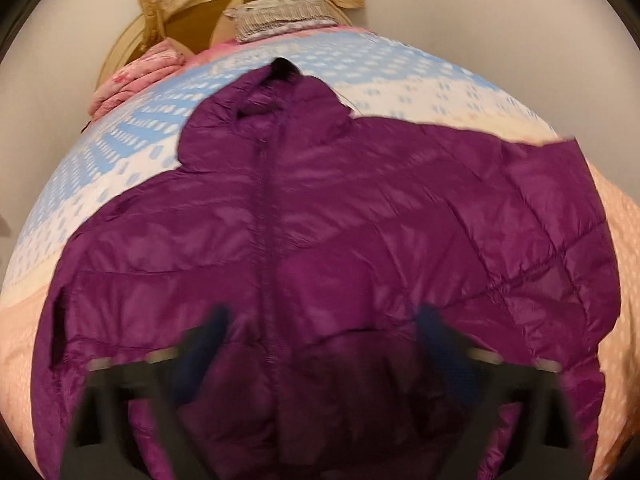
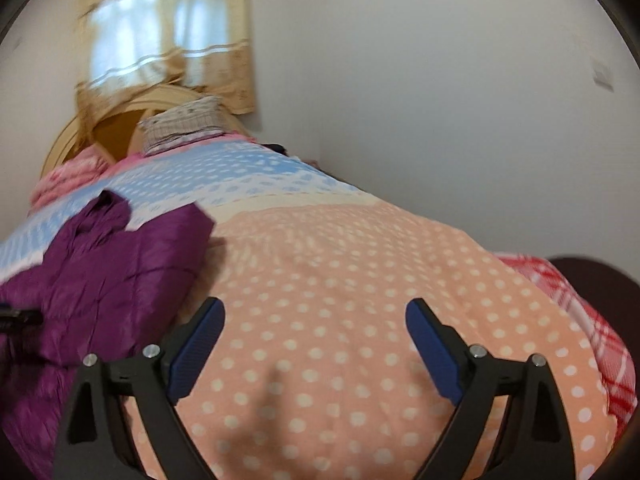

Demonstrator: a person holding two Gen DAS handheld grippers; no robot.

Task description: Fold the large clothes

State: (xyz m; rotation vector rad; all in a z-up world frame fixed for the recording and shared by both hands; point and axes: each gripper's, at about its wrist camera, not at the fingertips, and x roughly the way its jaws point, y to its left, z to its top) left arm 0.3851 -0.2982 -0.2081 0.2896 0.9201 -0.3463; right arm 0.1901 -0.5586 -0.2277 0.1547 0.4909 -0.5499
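Lighting: soft daylight through curtained window (image 2: 160, 36), slightly blown out. Left wrist view motion-blurred throughout; right wrist view sharper. Fisheye bending, dark vignette corners.

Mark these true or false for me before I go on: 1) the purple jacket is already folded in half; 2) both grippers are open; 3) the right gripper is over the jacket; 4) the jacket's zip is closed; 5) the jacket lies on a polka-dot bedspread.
1) False. The purple jacket lies spread out flat, front up, sleeves out to the sides.
2) True. The left gripper and the right gripper both have their jaws wide apart, holding nothing.
3) False. It is over bare polka-dot bedspread; the jacket lies off to its left.
4) True, as far as the blurred left wrist view shows: the zip runs closed up the front.
5) True.
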